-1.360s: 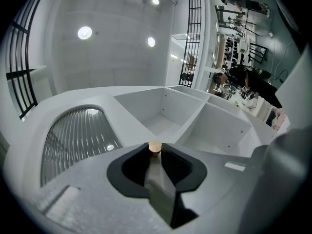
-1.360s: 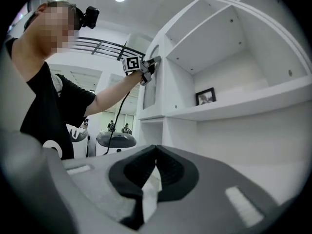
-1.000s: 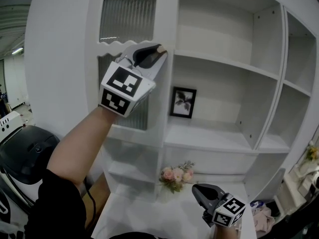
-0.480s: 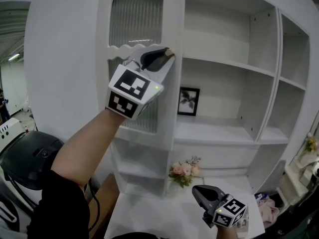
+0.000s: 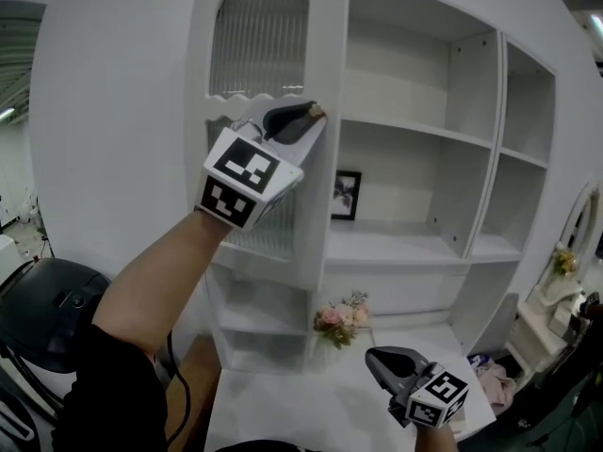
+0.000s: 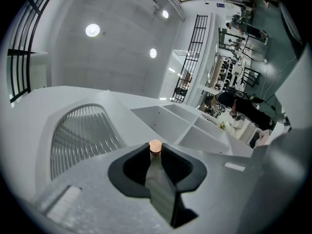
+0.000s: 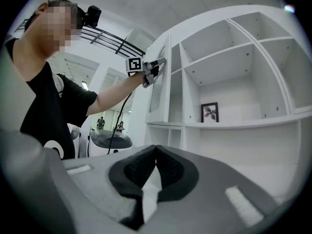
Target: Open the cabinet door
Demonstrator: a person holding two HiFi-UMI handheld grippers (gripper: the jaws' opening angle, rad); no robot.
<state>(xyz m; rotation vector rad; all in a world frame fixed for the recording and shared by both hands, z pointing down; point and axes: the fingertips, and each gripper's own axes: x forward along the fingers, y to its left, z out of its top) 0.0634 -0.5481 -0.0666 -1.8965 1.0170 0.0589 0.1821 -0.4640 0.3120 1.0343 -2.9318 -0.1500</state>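
While left gripper (image 5: 311, 113) jaws clamp the door knob (image 6: 155, 146), right gripper (image 7: 156, 149) jaws together.

The left tool (image 6: 155, 151) pinches a small copper knob (image 6: 155, 146) beside ribbed door glass (image 6: 83, 135).

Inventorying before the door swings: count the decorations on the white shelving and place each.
2. A black-framed picture stands on the middle shelf beside the ribbed-glass door; a pink flower bouquet sits below, on the lower ledge. Others may hide behind the door.
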